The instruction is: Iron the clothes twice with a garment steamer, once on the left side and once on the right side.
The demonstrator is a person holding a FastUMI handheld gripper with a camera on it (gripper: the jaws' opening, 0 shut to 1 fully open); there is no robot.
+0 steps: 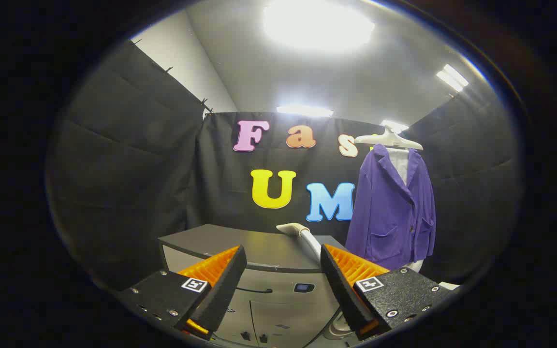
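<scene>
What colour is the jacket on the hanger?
Purple, over a white shirt; the jacket hangs beyond the open gripper in the gripper view.

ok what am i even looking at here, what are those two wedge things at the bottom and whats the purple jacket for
The camera rides on a hand-held gripper and looks forward along it. The two wedges are its fingers, spread open with nothing between them. Just ahead of them stands a grey cabinet. The pale garment steamer rises by the far fingertip, its head above the cabinet top. Beyond the fingers, a purple jacket over a white shirt hangs on a white hanger against the black booth wall. The jacket is the clothing to be steamed; nothing is held yet.
</scene>
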